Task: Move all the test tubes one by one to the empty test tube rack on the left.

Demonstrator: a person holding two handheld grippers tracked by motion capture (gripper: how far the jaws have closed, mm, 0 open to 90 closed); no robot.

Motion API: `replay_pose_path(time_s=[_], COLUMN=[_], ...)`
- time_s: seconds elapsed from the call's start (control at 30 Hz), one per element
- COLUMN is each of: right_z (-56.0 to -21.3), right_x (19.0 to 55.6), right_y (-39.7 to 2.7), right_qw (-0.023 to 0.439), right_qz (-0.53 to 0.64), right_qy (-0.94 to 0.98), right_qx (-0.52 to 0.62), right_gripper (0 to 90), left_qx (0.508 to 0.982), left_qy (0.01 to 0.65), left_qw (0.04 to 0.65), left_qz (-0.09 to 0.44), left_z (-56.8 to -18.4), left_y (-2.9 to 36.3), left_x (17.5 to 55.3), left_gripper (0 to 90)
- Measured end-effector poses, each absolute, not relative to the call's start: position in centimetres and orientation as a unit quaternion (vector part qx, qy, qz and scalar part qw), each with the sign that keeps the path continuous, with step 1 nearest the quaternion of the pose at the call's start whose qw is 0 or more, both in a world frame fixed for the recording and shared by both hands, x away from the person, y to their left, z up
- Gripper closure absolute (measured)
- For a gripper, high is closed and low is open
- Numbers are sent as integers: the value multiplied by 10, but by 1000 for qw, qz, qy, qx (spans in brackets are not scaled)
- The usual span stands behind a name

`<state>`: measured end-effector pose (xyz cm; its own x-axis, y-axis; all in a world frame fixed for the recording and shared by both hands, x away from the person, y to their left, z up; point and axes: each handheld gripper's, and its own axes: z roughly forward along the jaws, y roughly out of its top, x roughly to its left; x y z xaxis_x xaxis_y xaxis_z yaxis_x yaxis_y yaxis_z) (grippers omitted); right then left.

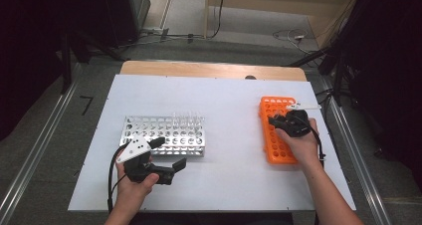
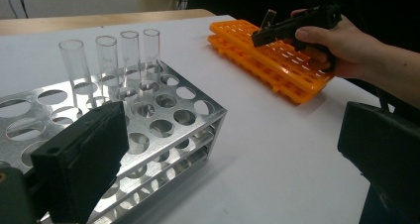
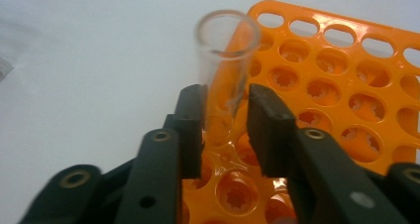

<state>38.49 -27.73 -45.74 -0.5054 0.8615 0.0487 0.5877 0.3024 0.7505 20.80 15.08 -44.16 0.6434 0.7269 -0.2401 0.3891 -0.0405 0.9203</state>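
Black jaws of the right gripper (image 3: 225, 130) are nearest in the right gripper view; they are closed on a clear glass test tube (image 3: 225, 70), pads pressing on its lower part from both sides. Tube stands tilted, open mouth toward 12 o'clock, its bottom over the holes of the orange rack (image 3: 346, 80). If the bottom is already in a hole or above it, I cannot tell.

In the high view the orange rack (image 1: 271, 130) lies at approx. 3 o'clock on the white table (image 1: 224, 95), w/ the right gripper (image 1: 281, 120) over its middle.

Left gripper (image 1: 169, 158) rests at approx. 7 o'clock, jaws wide apart, nothing btw. them. Just beyond it, toward 12 o'clock, stands the metal rack (image 1: 149, 130). Four empty tubes (image 2: 111, 60) stand upright in a row in its far holes.
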Motion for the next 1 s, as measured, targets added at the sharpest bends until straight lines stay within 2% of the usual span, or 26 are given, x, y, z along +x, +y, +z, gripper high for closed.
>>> replay_pose_path(time_s=[0.03,0.27,0.57,1.0], right_z=[-458,-455,-428,-425], right_x=[385,379,355,307], right_y=[-276,-279,-289,-276], right_qw=[185,199,222,185], right_qz=[370,391,450,485], right_qy=[788,776,753,768], right_qx=[457,453,426,376], right_gripper=[730,737,738,738], left_qx=[706,705,702,707], left_qy=[395,393,391,383], left_qw=[569,572,574,575], left_qz=[148,150,155,150], left_z=[-442,-439,-436,-435], left_y=[151,151,150,139], left_x=[208,208,207,208], left_gripper=[0,0,0,0])
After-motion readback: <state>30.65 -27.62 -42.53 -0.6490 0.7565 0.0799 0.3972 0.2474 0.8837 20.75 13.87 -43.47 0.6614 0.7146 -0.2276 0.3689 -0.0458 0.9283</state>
